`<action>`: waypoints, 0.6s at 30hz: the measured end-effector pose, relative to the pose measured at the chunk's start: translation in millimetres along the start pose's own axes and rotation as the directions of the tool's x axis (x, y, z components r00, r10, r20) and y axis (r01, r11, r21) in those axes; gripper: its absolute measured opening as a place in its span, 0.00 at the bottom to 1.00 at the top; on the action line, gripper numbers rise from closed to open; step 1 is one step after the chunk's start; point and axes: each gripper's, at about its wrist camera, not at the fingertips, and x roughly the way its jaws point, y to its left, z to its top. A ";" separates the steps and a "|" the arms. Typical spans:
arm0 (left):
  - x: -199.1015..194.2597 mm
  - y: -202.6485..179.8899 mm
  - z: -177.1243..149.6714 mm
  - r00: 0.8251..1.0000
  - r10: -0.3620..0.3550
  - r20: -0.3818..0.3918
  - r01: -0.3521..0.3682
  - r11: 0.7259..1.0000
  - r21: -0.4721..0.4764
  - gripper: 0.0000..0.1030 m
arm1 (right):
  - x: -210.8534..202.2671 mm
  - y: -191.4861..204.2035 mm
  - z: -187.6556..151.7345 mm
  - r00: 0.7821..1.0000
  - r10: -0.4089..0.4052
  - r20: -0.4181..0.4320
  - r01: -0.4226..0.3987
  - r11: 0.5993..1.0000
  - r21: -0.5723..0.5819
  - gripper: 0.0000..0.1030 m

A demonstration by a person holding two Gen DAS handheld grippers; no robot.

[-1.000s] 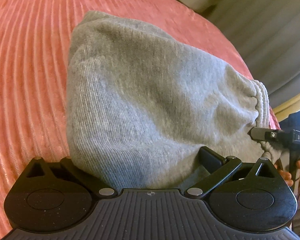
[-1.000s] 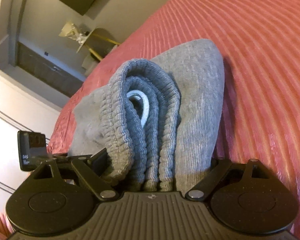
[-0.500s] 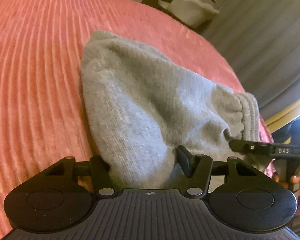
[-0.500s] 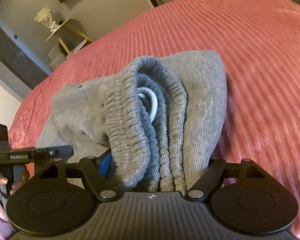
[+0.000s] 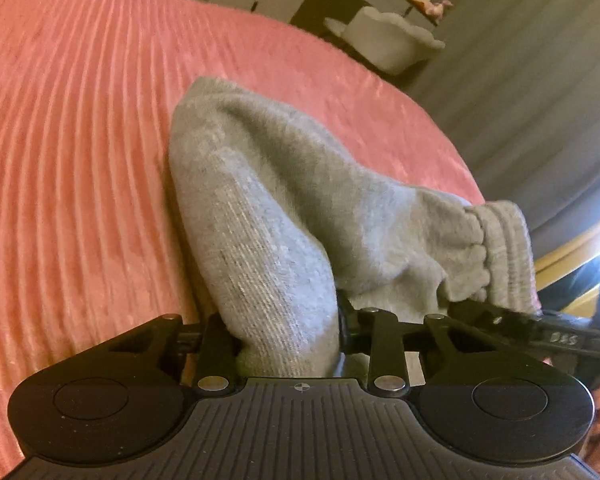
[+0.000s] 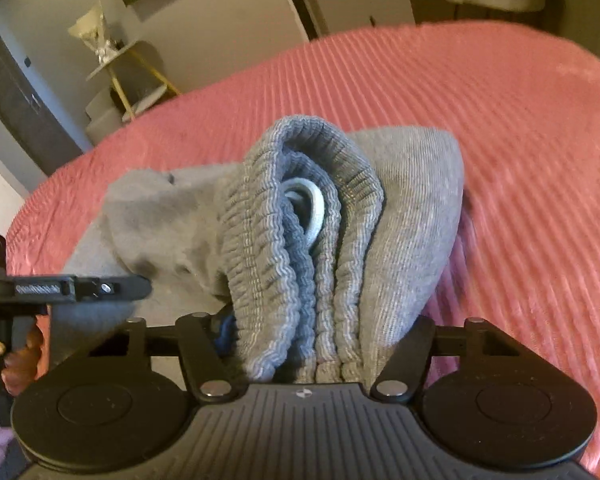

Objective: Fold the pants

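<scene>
The grey sweatpants lie folded into a thick bundle on the pink ribbed bedspread. My left gripper is shut on the bundle's near fabric edge. In the right wrist view the pants show their stacked ribbed waistband layers with a white drawstring inside. My right gripper is shut on the waistband stack. The right gripper shows at the right in the left wrist view, and the left gripper at the left in the right wrist view.
A white chair and dark drawers stand beyond the bed's far edge; grey curtains hang at the right. In the right wrist view a small yellow-legged side table stands by the wall past the bed.
Both grippers have closed tighter on the bundle and lifted or tilted back, so more of the room shows. The bundle looks narrower and more bunched between the left jaws.
</scene>
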 end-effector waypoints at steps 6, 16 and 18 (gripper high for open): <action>-13.6 -11.3 20.7 0.998 0.007 0.069 -0.008 1.000 0.021 0.31 | -4.0 23.9 26.8 0.997 0.052 0.061 -0.050 0.998 -0.030 0.58; 1.2 -7.5 76.4 0.966 0.217 0.138 -0.224 0.974 0.036 0.50 | 41.6 41.1 97.2 0.984 0.057 0.168 -0.043 0.995 -0.088 0.65; 10.5 6.1 75.7 0.948 0.309 0.071 -0.310 0.951 0.009 0.61 | 64.2 35.2 108.4 0.992 -0.035 0.117 0.044 0.996 -0.071 0.78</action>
